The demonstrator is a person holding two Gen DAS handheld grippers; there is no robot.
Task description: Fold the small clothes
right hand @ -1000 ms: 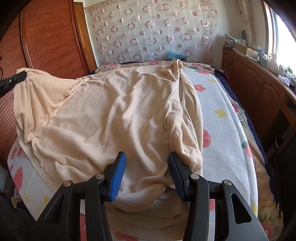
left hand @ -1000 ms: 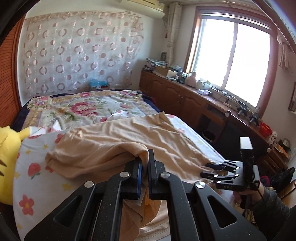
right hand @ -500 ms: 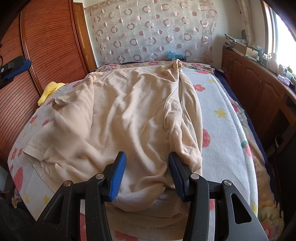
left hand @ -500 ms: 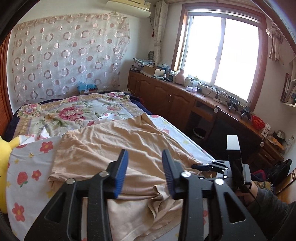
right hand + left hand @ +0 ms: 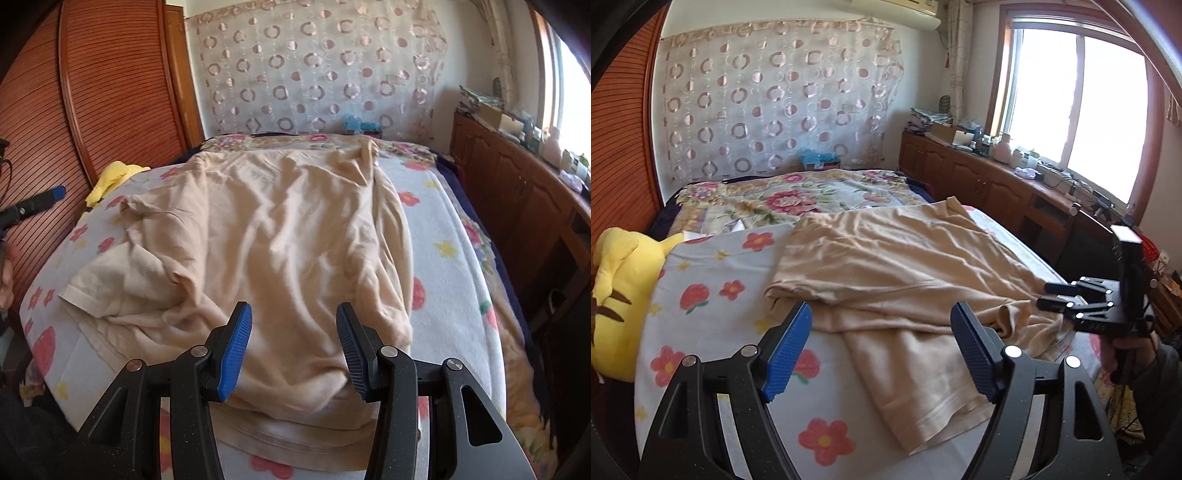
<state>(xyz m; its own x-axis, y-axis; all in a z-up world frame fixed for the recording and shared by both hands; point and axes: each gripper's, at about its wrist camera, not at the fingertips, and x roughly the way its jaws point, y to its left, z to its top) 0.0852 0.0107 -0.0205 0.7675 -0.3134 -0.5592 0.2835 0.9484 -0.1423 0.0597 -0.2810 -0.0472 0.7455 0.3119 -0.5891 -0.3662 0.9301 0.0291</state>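
Note:
A beige garment [image 5: 897, 266] lies spread and rumpled on the flowered bed sheet [image 5: 713, 280], with its left part folded over onto itself. My left gripper [image 5: 882, 332] hovers over the garment's near left edge. Its jaws are opening wide and hold nothing. In the right wrist view, one of its fingers [image 5: 55, 192] shows at the far left. My right gripper [image 5: 293, 332] sits low over the garment [image 5: 280, 229] at its near hem. Its blue pads are apart and a bulge of cloth lies between and under them. A hand holds that gripper [image 5: 1045, 295] at the bed's right edge.
A yellow plush toy [image 5: 617, 295] lies at the bed's left side. A floral quilt [image 5: 783, 199] covers the far end of the bed. Wooden cabinets [image 5: 979, 181] with clutter under a window run along the right. A slatted wooden wardrobe [image 5: 92, 92] stands on the left.
My left gripper was shut on the garment's raised corner. It has opened and pulled back, and the corner has dropped folded onto the bed. The right gripper has stayed put.

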